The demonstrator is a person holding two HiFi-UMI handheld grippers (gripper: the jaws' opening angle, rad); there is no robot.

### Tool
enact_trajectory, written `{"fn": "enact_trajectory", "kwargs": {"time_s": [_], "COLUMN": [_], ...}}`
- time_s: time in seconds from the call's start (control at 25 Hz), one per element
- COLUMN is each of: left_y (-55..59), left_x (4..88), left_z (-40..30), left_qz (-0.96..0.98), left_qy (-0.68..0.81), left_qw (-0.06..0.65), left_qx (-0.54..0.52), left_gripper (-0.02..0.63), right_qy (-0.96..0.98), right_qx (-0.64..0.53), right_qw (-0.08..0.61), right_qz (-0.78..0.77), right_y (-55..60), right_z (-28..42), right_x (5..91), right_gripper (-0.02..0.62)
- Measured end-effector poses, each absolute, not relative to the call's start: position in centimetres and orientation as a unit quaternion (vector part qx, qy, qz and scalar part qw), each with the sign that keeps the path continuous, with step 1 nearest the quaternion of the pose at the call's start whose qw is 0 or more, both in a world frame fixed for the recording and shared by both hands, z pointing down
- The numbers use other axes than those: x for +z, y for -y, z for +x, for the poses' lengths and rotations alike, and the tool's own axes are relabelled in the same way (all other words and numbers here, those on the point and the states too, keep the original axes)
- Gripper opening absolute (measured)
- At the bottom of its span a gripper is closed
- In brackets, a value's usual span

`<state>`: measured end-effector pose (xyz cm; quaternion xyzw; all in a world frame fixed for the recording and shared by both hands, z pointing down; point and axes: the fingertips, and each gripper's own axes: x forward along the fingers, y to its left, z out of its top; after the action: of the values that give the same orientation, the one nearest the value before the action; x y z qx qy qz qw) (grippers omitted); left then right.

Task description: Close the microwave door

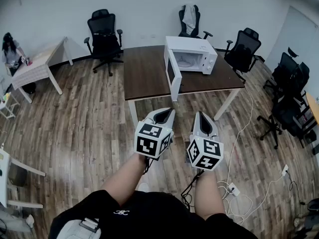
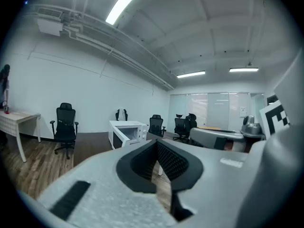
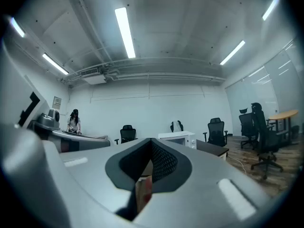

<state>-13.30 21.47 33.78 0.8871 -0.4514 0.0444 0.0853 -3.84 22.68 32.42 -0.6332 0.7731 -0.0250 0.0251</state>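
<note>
**Ann:** When the head view looks down, what sits on the smooth brown wood surface (image 1: 144, 71)?

**Ben:** A white boxy microwave (image 1: 192, 54). Its door (image 1: 173, 77) hangs open, and it is white inside. Well apart from it are the left gripper (image 1: 166, 112) and right gripper (image 1: 202, 115).

**Ann:** Left gripper view?

**Ben:** Bumpy black fingers (image 2: 176, 161) pressed together, holding nothing.

**Ann:** Right gripper view?

**Ben:** Same. Fingers (image 3: 164, 161) clenched, nothing held.
</note>
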Motion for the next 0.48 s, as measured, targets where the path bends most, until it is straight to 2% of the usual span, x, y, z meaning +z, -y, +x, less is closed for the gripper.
{"fn": "enact_trajectory", "kwargs": {"time_s": [0.48], "left_y": [-19.2], "left_x": [34.1], "left_z": [-12.7], "left_qz": [0.894], "left_qy": [0.436], "left_qw": [0.088], "left_qx": [0.054], "left_gripper": [0.009], "right_qy": [-0.77], "right_qx": [-0.05], "right_qw": [0.046], "right_qz": [-0.635], "right_y": [-20.5], "right_z": [-3.3], "right_x": [32.3], "right_gripper": [0.009]}}
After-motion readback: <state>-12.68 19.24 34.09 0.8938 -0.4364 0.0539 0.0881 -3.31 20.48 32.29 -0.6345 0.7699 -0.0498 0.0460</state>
